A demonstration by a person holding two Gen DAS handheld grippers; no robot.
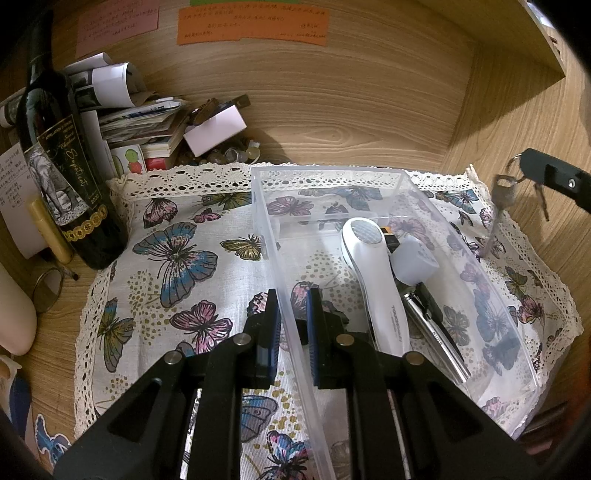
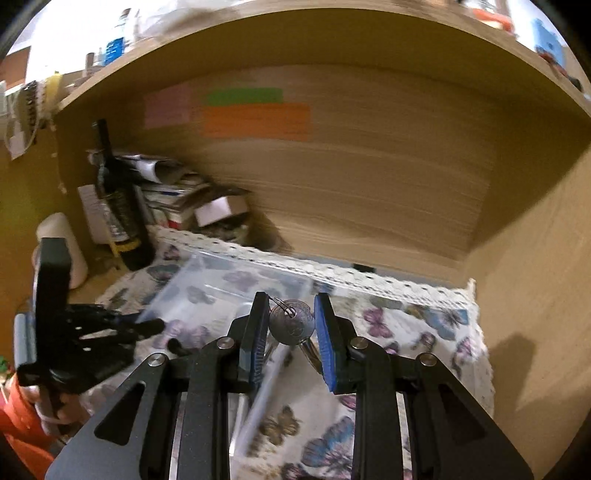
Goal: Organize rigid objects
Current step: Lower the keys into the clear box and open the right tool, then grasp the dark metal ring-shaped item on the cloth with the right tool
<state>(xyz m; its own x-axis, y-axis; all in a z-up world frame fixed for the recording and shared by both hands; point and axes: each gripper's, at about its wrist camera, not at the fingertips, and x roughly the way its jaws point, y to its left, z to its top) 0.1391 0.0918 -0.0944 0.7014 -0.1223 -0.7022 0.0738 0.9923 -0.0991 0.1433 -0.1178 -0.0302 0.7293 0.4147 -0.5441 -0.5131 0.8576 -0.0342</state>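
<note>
A clear plastic box (image 1: 369, 173) stands on a butterfly cloth (image 1: 177, 258). In it lie a white handheld device (image 1: 373, 280), a translucent cap (image 1: 413, 260) and a silver pen-like tool (image 1: 436, 332). My left gripper (image 1: 293, 314) is shut on the box's left wall near the front; it also shows as a dark shape (image 2: 74, 332) at the left of the right wrist view. My right gripper (image 2: 291, 299) is shut on a bunch of keys (image 2: 291, 323), lifted above the cloth. In the left wrist view the keys (image 1: 502, 195) dangle beside the box's right wall.
A dark wine bottle (image 1: 62, 173) stands at the back left beside a pile of papers and small boxes (image 1: 147, 122). Wooden cubby walls (image 1: 498, 122) close in the back and right. Sticky notes (image 1: 251, 26) hang on the back panel. A cream cylinder (image 1: 14, 314) lies at the left.
</note>
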